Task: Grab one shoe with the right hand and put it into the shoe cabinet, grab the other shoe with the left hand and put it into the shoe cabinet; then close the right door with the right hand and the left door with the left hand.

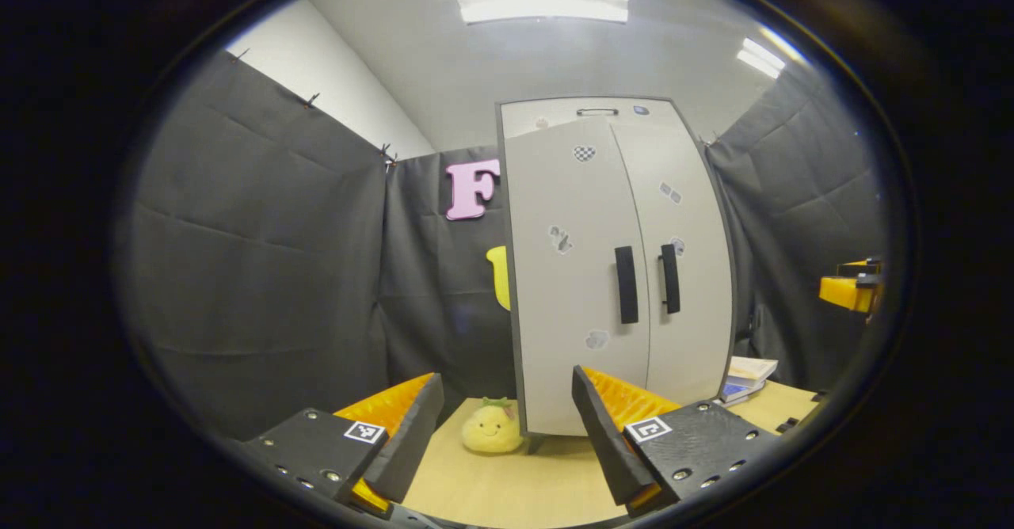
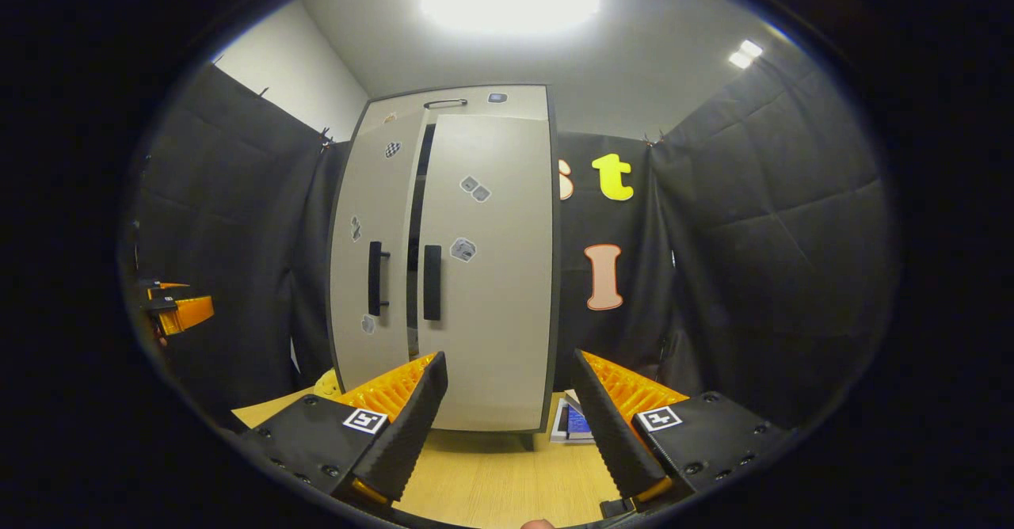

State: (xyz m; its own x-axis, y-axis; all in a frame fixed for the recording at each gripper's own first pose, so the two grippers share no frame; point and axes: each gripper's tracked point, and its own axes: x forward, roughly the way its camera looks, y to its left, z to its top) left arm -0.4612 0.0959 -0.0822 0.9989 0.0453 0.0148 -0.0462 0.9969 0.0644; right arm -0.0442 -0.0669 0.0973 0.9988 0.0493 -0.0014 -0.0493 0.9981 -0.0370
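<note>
**Closing the doors: right looks shut, left still ajar**

Standing back from the shoe cabinet [image 1: 618, 268], both claws hang in the air, spread wide, nothing between the fingers. Left gripper [image 1: 507, 434] faces the cabinet front; right gripper [image 2: 507, 422] does too, from the other side. No shoes on the tabletop [image 2: 491, 477], so my guess is the 2 are already inside, tho the interior can't be seen.

Right door [image 2: 491, 275] sits flush w/ the frame in the right gripper view. Left door [image 2: 372, 260] stands a bit out, w/ a dark gap between the 2 doors. So the step in hand looks like the last one: left claw pushes the left door home. Next move calls for a flat press near the left handle [image 1: 627, 284], no gripping needed.

Around: plush toy [image 1: 491, 428] on the table just beside the cabinet's left foot, near the door's sweep but prob. clear of it. Books [image 1: 745, 378] lie by the right side, out of the way.
</note>
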